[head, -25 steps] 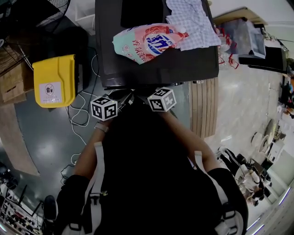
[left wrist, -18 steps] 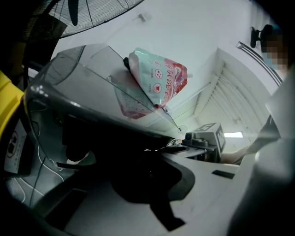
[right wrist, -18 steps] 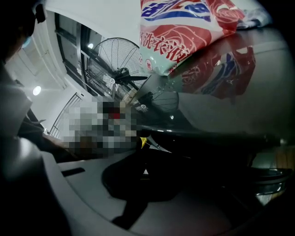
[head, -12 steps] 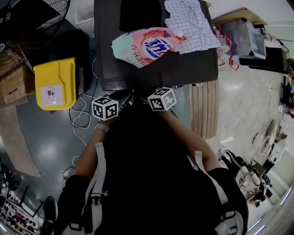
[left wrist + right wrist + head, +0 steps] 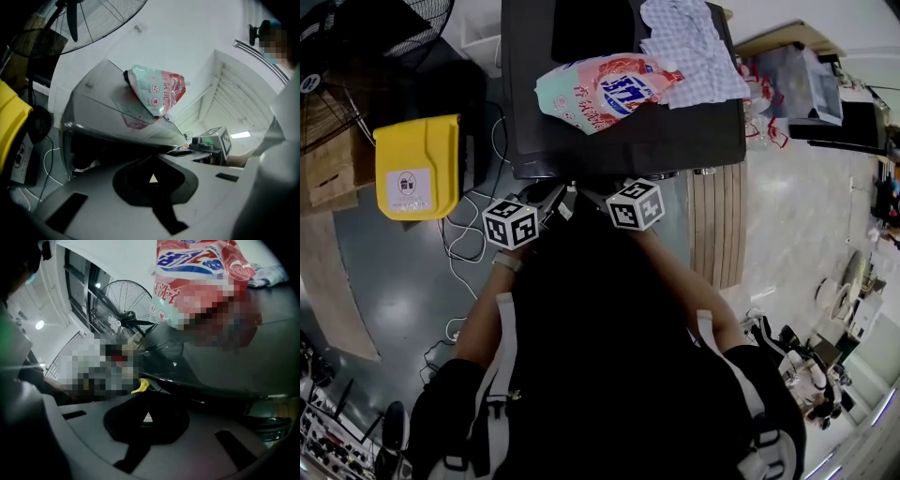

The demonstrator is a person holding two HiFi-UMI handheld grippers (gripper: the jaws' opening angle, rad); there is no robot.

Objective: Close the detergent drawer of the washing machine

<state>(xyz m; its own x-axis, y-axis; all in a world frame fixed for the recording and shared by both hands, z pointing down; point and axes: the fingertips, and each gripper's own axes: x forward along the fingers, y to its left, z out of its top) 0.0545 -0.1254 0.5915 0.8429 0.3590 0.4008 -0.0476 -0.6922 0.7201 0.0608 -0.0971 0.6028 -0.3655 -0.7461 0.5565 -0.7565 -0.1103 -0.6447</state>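
Observation:
The dark washing machine [image 5: 619, 141] is seen from above, with a pink detergent bag [image 5: 605, 89] and a checked cloth [image 5: 694, 47] lying on its top. Both grippers are held close together at the machine's front edge. The left gripper [image 5: 546, 199] carries its marker cube [image 5: 512, 223], and the right gripper [image 5: 595, 195] carries its own cube [image 5: 635, 203]. In the left gripper view the left gripper [image 5: 153, 174] is shut under the machine's overhanging top [image 5: 117, 126]. The right gripper [image 5: 147, 417] is also shut, holding nothing. I cannot make out the detergent drawer; the person's body hides the machine's front.
A yellow bin [image 5: 414, 167] stands left of the machine, with white cables [image 5: 469, 234] on the floor beside it. A standing fan [image 5: 89, 23] is at the left. A slatted wooden panel [image 5: 717, 220] is right of the machine. Cluttered shelves [image 5: 802, 80] are at the far right.
Both grippers have stayed at the machine's front edge; only the head camera has shifted slightly.

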